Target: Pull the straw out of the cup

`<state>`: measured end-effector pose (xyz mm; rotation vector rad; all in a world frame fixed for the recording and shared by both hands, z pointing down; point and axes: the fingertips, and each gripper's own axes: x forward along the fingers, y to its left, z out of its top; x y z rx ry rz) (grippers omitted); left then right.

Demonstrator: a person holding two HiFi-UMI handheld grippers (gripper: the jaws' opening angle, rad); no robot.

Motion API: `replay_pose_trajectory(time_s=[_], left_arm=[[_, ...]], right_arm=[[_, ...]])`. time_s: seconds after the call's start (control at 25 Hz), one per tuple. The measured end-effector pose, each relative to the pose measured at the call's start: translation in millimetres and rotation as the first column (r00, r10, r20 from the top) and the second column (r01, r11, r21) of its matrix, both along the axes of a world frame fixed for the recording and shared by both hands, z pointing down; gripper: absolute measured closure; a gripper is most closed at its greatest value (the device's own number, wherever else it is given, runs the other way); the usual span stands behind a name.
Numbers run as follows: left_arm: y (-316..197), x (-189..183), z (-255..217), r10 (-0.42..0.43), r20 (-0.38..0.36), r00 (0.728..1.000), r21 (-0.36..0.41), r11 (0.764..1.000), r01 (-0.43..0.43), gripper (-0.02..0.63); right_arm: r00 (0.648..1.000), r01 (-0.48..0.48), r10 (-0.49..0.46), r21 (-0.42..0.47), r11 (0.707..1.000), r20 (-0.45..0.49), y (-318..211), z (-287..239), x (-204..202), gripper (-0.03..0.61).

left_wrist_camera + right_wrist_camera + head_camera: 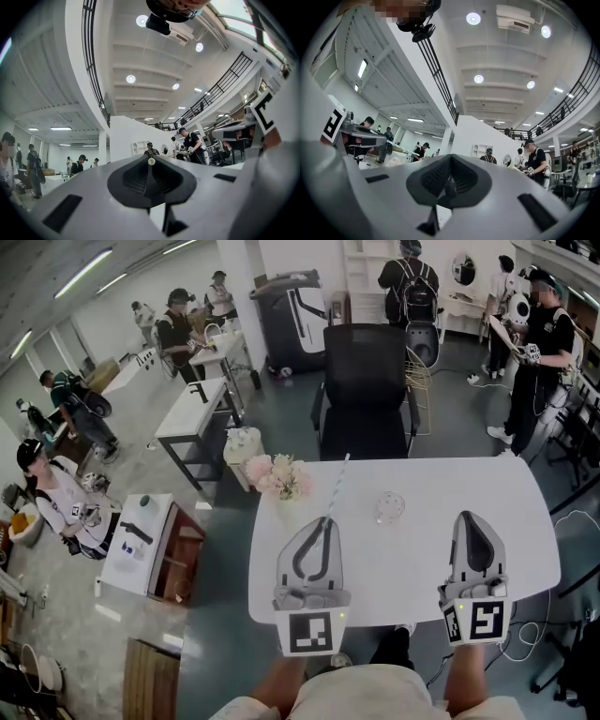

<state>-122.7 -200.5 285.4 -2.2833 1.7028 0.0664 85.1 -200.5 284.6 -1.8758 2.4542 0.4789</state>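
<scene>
A clear empty cup (389,509) stands on the white table (403,568), between my two grippers and a little beyond them. A thin pale straw (337,484) is out of the cup and slants up and away from the tip of my left gripper (327,519), which is shut on its lower end. In the left gripper view the straw (151,161) shows end-on as a small pale dot pinched between the dark pads of that gripper (151,164). Right of the cup, my right gripper (466,516) is shut and holds nothing; its pads (440,176) meet in the right gripper view.
A bunch of pale pink flowers (277,476) sits at the table's far left corner. A black office chair (366,395) stands behind the far edge. Several people work at desks further off. Both gripper views look up at the ceiling.
</scene>
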Motion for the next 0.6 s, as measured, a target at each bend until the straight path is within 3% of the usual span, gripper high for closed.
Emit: replay_pose_trajectory(time_s=[0.4, 0.6], left_arm=[[-3.0, 6.1, 3.2, 0.017, -0.051, 0.999, -0.028, 0.999, -0.019, 0.589], [-4.5, 9.4, 4.4, 0.032, -0.033, 0.999, -0.02, 0.999, -0.033, 0.589]], right_arm=[[1.0, 0.003, -0.003, -0.011, 1.0, 0.0, -1.4, 1.4, 0.6, 0.577], [1.0, 0.001, -0.001, -0.016, 1.0, 0.0, -1.2, 3.0, -0.4, 0.577]])
